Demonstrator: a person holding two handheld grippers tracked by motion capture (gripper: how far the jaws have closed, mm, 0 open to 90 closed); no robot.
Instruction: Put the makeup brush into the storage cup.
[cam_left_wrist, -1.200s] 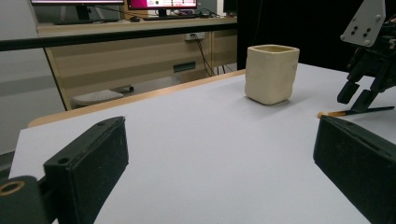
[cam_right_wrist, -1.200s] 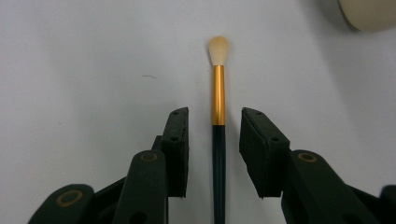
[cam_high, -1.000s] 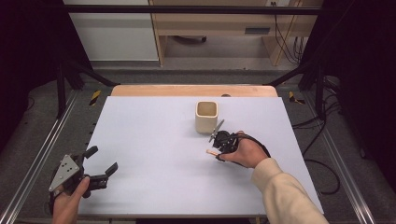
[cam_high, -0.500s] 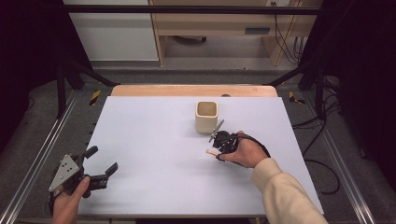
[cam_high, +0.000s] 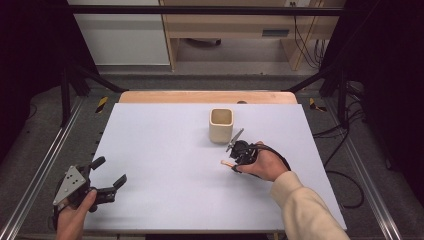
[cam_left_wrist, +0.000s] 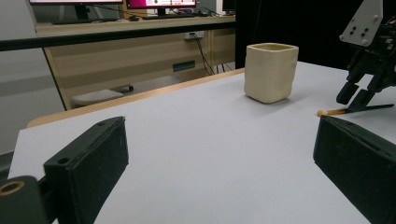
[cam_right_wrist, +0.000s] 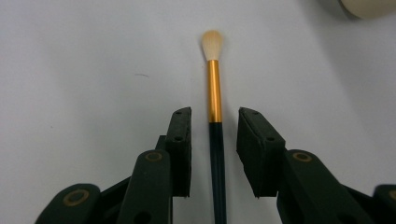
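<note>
On table: one cup (cam_high: 221, 125) | one brush (cam_right_wrist: 214, 116) between parted right gripper (cam_right_wrist: 214, 154) | left gripper (cam_high: 109, 172) wide, empty

A pale lavender table (cam_high: 165, 150) with a wooden far edge (cam_high: 200, 96) sits inside a dark metal frame (cam_high: 65, 85). Beyond it, a grey floor (cam_high: 210, 80), a wooden desk (cam_high: 235, 25) with hanging cables (cam_high: 305, 35), and a white cabinet (cam_high: 120, 35) far left.

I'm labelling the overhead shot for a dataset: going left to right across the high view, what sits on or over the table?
Left gripper → cream cup → brush, bristle tip leftward → right gripper, jaws either side of the brush's dark handle.
</note>
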